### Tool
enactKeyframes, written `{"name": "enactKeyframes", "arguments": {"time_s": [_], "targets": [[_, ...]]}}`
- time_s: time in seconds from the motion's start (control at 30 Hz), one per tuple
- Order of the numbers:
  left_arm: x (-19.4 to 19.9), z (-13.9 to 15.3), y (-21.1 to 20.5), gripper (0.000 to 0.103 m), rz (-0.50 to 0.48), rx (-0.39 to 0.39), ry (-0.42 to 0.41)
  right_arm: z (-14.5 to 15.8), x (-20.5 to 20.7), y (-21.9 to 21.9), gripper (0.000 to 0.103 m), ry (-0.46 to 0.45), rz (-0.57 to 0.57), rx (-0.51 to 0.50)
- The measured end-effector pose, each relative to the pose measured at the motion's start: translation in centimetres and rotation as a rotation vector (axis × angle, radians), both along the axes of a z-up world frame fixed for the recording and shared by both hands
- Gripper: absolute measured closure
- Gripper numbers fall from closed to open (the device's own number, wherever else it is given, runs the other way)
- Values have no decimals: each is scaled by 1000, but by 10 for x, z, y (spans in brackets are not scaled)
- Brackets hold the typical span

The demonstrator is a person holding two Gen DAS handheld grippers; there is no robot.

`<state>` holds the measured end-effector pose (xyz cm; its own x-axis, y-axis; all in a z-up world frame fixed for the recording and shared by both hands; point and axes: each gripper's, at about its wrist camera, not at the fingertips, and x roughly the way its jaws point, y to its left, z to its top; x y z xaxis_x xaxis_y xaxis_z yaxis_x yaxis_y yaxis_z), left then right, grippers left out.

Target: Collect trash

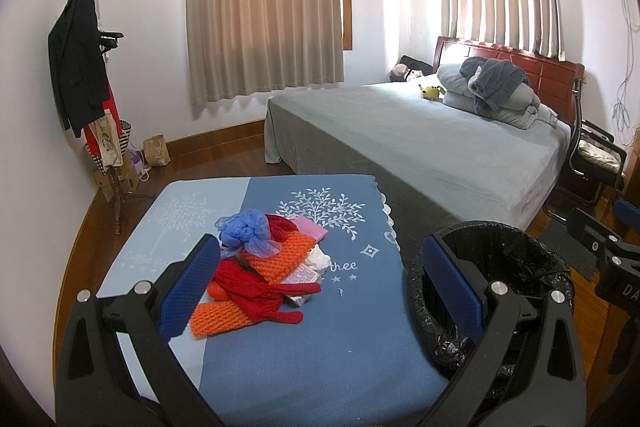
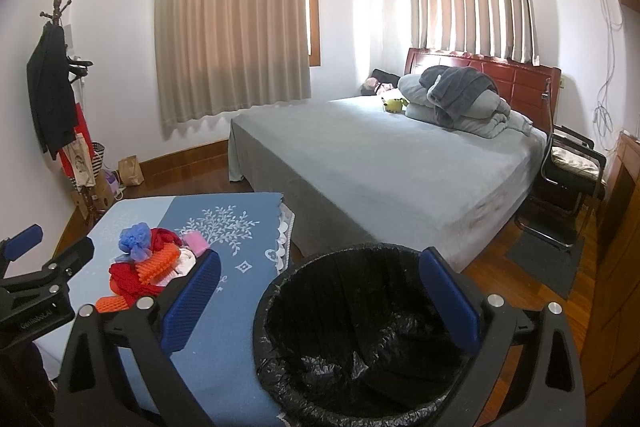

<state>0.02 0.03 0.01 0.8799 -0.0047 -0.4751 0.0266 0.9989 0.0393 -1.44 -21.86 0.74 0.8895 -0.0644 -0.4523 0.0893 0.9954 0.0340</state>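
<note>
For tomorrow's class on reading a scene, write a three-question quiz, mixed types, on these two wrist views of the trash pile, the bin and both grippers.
1. True or false: the bin has a black liner.
2. Multiple choice: the trash pile lies on (A) the bed, (B) the blue table, (C) the floor.
3. Short answer: how do the jaws of the left gripper and right gripper stand, and what do they hold?

Key:
1. True.
2. B.
3. Both open; each holds nothing.
</note>
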Motion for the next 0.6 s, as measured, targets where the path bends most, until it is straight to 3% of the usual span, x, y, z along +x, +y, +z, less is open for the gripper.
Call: {"name": "enactKeyframes", "arguments": {"time_s": [0.6], "targets": [[0, 0, 0, 5, 1, -1, 0, -4, -7, 3, 6, 3, 2, 2]]}}
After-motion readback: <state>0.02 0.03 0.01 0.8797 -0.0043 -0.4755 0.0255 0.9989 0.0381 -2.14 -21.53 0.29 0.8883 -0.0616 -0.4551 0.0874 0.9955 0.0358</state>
